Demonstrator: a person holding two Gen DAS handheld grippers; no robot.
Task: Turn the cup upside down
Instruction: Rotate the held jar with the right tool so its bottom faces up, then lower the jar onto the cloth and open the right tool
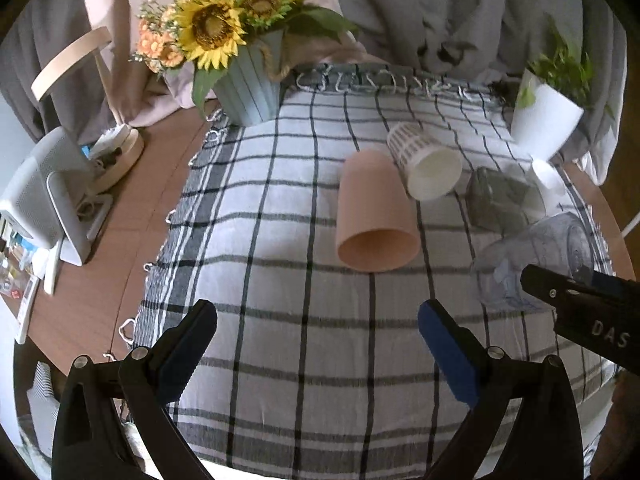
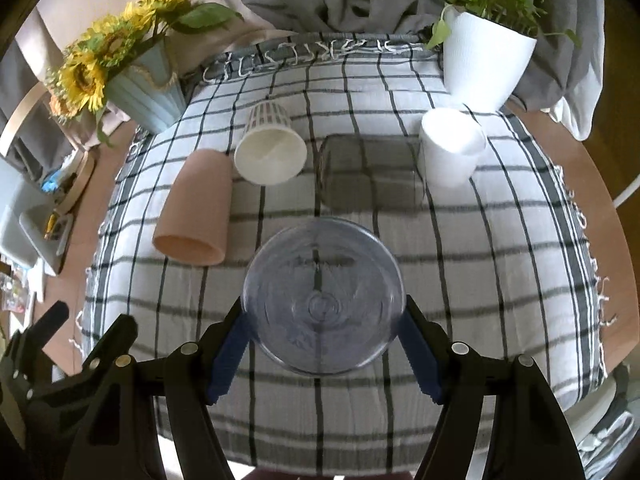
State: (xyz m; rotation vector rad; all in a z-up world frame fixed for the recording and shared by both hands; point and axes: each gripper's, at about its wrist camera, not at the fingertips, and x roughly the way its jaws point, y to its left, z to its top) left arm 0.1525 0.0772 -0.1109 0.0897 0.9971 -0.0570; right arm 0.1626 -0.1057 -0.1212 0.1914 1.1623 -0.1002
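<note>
The clear cup (image 2: pixel 323 296) is held in the right gripper (image 2: pixel 324 344), jaws clamped on its sides, its round base facing the camera, above the checked cloth (image 2: pixel 480 248) on the desk (image 2: pixel 576 152). From the cup, at 10 o'clock the pink cup (image 2: pixel 196 216) lies on its side; at 11 o'clock the patterned paper cup (image 2: pixel 270 148) lies also on its side. At 12 o'clock is a dark glass (image 2: pixel 370 174), at 1 o'clock a white cup (image 2: pixel 450 148). Left gripper (image 1: pixel 316 344) hangs over the cloth w/ jaws apart, nothing between.
</note>
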